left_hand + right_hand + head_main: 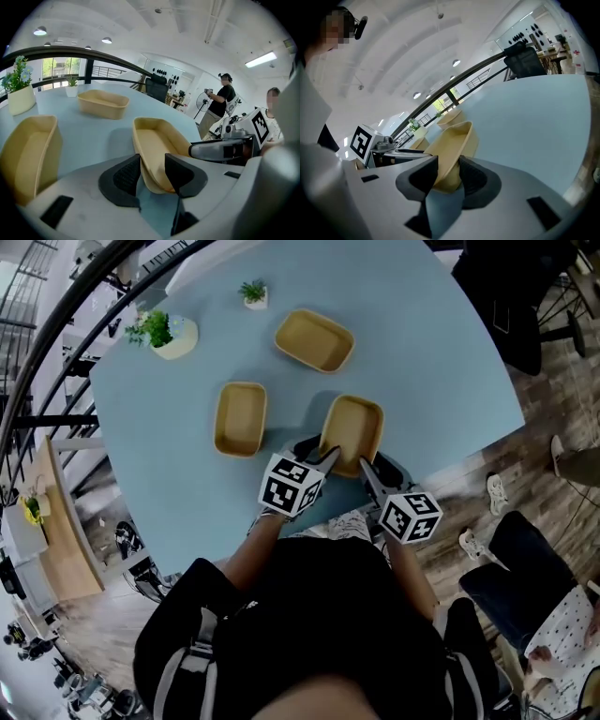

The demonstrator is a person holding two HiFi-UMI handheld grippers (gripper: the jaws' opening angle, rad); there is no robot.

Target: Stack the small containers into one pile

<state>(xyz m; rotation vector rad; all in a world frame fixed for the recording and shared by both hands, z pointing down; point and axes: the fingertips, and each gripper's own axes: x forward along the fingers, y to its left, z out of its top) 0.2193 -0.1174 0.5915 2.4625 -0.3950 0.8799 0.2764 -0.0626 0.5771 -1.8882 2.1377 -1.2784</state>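
While the shallow tan oblong container (pixel 353 430) lies at six o'clock on the pale blue table (pixel 427 352), the right gripper (pixel 447 171) pinches its near wall. The left gripper (pixel 152 165) stands wide apart around the rim, with a gap at one pad.

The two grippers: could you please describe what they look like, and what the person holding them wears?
The left gripper and right gripper have pale grey bodies, dark ribbed pads and a white cube with black square markers each. The person wears a black top.
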